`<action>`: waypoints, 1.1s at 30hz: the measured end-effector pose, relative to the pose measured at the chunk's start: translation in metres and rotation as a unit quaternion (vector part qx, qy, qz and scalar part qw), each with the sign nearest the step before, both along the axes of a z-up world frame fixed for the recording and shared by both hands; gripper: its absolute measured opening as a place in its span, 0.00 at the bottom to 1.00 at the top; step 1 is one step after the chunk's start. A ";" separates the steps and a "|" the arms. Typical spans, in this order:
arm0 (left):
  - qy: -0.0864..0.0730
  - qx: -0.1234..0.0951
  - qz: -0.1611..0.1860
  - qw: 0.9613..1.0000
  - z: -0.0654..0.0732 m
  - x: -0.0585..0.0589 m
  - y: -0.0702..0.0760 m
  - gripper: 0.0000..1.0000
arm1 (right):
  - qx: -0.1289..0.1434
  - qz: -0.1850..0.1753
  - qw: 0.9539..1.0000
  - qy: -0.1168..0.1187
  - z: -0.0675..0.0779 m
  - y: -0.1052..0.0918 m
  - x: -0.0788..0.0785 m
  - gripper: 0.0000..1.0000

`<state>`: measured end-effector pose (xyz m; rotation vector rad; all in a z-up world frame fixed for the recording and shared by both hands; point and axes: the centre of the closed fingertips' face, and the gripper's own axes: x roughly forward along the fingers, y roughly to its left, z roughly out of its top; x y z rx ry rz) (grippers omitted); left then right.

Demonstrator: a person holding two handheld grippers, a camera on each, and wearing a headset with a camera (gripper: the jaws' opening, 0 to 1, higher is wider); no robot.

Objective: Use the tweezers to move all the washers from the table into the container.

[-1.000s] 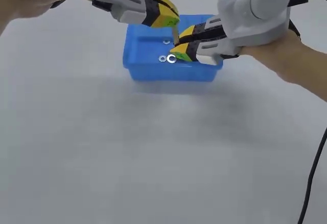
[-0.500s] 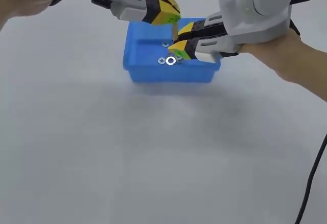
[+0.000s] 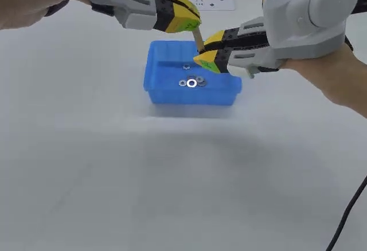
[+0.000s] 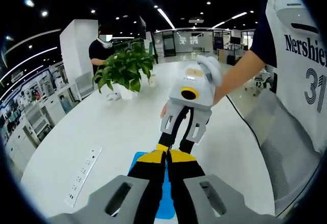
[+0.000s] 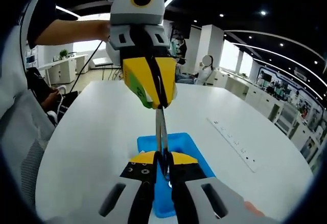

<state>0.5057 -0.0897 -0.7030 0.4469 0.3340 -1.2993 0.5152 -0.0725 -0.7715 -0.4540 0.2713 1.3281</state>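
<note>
Slim metal tweezers (image 3: 198, 39) clamped between closed left gripper (image 3: 191, 25) and closed right gripper (image 3: 206, 58) above blue plastic container (image 3: 183, 97); silver washers (image 3: 191, 82) contained inside.

Power strip (image 3: 215, 2), potted plant (image 4: 125, 70), cable (image 3: 347, 216)

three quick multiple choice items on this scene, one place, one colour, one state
1. Where do the washers lie? A on the table B in the container C on a plate
2. What colour is the container? A blue B red C green
3. How are the jaws of the left gripper? A wide open B shut on a washer C shut on the tweezers
Answers: 1 B, they rest on its floor; 2 A, its walls are blue; 3 C, the yellow tips pinch the tweezers' upper end.
</note>
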 end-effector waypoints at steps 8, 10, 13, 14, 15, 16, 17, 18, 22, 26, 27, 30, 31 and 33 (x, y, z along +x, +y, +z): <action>-0.012 0.001 -0.014 1.000 0.011 -0.038 0.003 0.06 | -0.013 0.008 1.000 -0.013 0.016 -0.012 -0.037 0.10; -0.009 0.010 -0.020 1.000 0.005 -0.048 0.003 0.06 | -0.029 0.016 0.999 -0.014 0.012 -0.014 -0.048 0.10; 0.002 0.012 -0.022 1.000 -0.006 -0.059 0.003 0.06 | -0.049 0.021 0.999 -0.009 0.003 -0.017 -0.060 0.09; 0.005 0.011 -0.022 1.000 -0.012 -0.063 0.003 0.06 | -0.056 0.022 0.998 -0.004 -0.001 -0.019 -0.065 0.09; 0.008 0.010 -0.020 1.000 -0.016 -0.065 0.002 0.06 | -0.063 0.022 0.998 -0.002 -0.004 -0.020 -0.067 0.09; 0.013 0.010 -0.018 1.000 -0.022 -0.068 0.002 0.06 | -0.076 0.025 0.997 -0.001 -0.010 -0.021 -0.071 0.09; 0.016 0.010 -0.017 1.000 -0.026 -0.069 0.001 0.06 | -0.083 0.027 0.996 0.001 -0.013 -0.022 -0.073 0.09; 0.026 0.008 -0.016 1.000 -0.030 -0.072 0.001 0.05 | -0.093 0.029 0.995 0.007 -0.019 -0.023 -0.077 0.09; 0.046 0.016 -0.011 0.999 -0.050 -0.077 0.002 0.06 | -0.118 0.038 0.992 0.015 -0.035 -0.024 -0.084 0.09; 0.064 0.021 -0.011 0.998 -0.065 -0.081 0.005 0.06 | -0.139 0.048 0.989 0.027 -0.048 -0.025 -0.091 0.09; 0.069 0.023 -0.012 0.997 -0.069 -0.082 0.005 0.06 | -0.144 0.048 0.988 0.028 -0.050 -0.026 -0.092 0.09; 0.082 0.033 -0.013 0.996 -0.083 -0.085 0.005 0.06 | -0.162 0.052 0.985 0.035 -0.062 -0.029 -0.093 0.09; 0.088 0.035 -0.014 0.995 -0.087 -0.085 0.004 0.06 | -0.171 0.055 0.983 0.039 -0.067 -0.030 -0.095 0.09; 0.096 0.036 -0.013 0.995 -0.096 -0.085 0.003 0.06 | -0.182 0.056 0.981 0.035 -0.074 -0.032 -0.094 0.09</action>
